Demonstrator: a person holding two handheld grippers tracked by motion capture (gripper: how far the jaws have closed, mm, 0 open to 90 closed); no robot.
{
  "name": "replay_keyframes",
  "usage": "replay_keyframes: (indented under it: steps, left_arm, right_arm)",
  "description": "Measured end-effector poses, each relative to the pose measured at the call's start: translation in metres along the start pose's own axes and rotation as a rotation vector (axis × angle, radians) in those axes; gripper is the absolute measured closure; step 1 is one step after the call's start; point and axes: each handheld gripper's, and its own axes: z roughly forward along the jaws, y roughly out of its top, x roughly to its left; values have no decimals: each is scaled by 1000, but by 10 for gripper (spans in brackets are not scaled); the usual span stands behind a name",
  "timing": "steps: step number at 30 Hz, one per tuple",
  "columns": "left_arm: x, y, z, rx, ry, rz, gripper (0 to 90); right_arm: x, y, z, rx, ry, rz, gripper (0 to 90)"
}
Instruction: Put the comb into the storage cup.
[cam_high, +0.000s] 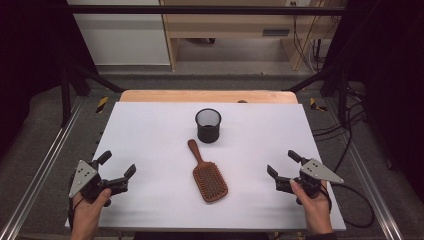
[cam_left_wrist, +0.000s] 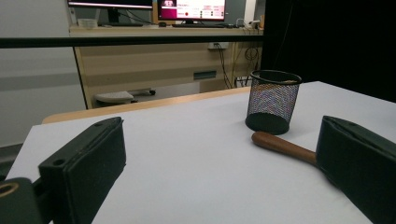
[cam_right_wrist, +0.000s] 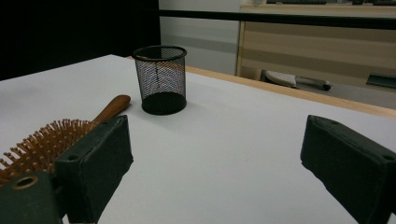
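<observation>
Item: wooden paddle hairbrush (cam_high: 207, 176), bristles up, flat at centre of white table (cam_high: 150, 135), handle toward round black wire-mesh cup (cam_high: 208, 125) just beyond, apart. Left gripper (cam_high: 117, 165) near left edge, jaws spread, empty. Right gripper (cam_high: 283, 164) near right edge, jaws spread, empty. Nothing between grippers and brush

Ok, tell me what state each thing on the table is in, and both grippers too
Mesh cup: upright, empty, standing free.
Hairbrush: lying flat, bristles up, handle toward the cup, untouched.
Left gripper: fingers open, holding nothing.
Right gripper: fingers open, holding nothing.
</observation>
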Motion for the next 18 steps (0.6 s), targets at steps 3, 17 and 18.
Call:
replay_keyframes:
  steps: [3,17,18]
  left_arm:
    - [-3,1,1,20,-1,-16,25]
    - [-24,13,40,151,-133,52,140]
    - [-25,15,45,154,-144,54,143]
  right_arm:
    - [0,0,0,-1,-3,4,83]
    - [-1,-2,2,13,-3,24,80]
    - [-1,-2,2,14,-2,23,79]
